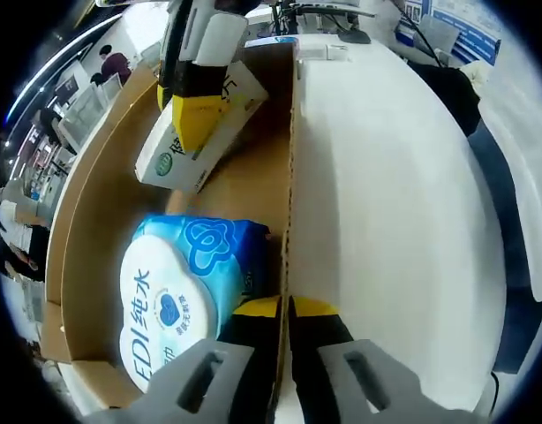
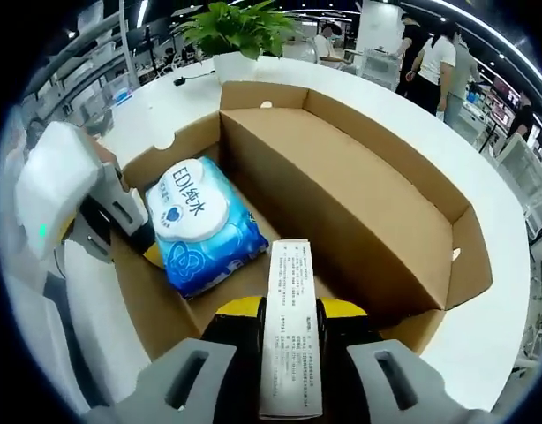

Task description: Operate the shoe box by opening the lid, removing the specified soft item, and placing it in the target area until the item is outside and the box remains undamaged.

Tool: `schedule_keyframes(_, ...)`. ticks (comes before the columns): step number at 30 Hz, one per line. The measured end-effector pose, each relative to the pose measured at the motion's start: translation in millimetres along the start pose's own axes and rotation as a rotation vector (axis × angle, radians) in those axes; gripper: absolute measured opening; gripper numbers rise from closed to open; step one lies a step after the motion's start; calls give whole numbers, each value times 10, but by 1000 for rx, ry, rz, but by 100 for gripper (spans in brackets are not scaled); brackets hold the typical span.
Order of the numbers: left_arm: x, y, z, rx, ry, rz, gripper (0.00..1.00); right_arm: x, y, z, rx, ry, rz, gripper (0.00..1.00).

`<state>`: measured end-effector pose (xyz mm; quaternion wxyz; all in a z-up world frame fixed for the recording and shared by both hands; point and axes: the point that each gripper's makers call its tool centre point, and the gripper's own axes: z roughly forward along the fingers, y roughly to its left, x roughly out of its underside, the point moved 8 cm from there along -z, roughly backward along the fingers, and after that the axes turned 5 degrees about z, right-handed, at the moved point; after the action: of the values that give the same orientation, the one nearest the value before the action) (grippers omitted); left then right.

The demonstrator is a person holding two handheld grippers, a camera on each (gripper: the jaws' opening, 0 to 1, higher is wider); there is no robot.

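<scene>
Left gripper view: left gripper (image 1: pixel 285 311) straddles the box (image 1: pixel 94 212) side wall, jaws closed narrow on the cardboard edge, one inside and one outside. The blue wipes pack (image 1: pixel 178 291) lies on the box floor just beside the inner jaw; label reads "EDI" plus Chinese characters. Beyond it, the right gripper (image 1: pixel 196 110) reaches into the box from above, clamped on a white carton (image 1: pixel 205 124) with green print, unreadable. White table (image 1: pixel 395 194) outside the wall.

Right gripper view: right gripper (image 2: pixel 289 322) holds the carton (image 2: pixel 289 336) between its jaws, carton pointing forward over the box (image 2: pixel 359 185) floor; small print unreadable. Pack (image 2: pixel 200 225), "EDI", lies flat inside, left of the carton. Left gripper (image 2: pixel 121 225) grips the left wall. Lid is open. Plant (image 2: pixel 236 31) on the table (image 2: pixel 496 327) behind.
</scene>
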<state>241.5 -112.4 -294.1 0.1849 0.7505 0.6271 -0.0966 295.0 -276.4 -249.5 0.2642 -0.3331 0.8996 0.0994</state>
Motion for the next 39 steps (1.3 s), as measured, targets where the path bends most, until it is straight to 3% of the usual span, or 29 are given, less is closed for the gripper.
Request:
schedule_keyframes(13, 5, 2, 0, -2, 0, 0, 2, -158, 53, -115, 0, -29, -12, 21)
schedule_keyframes(27, 6, -3, -3, -1, 0, 0, 2, -155, 90, -192, 1, 32, -117, 20)
schedule_keyframes(34, 9, -13, 5, 0, -1, 1, 2, -73, 167, -143, -15, 107, -157, 20)
schedule_keyframes(39, 10, -29, 7, 1, -1, 2, 2, -28, 171, -137, -22, 133, -134, 20)
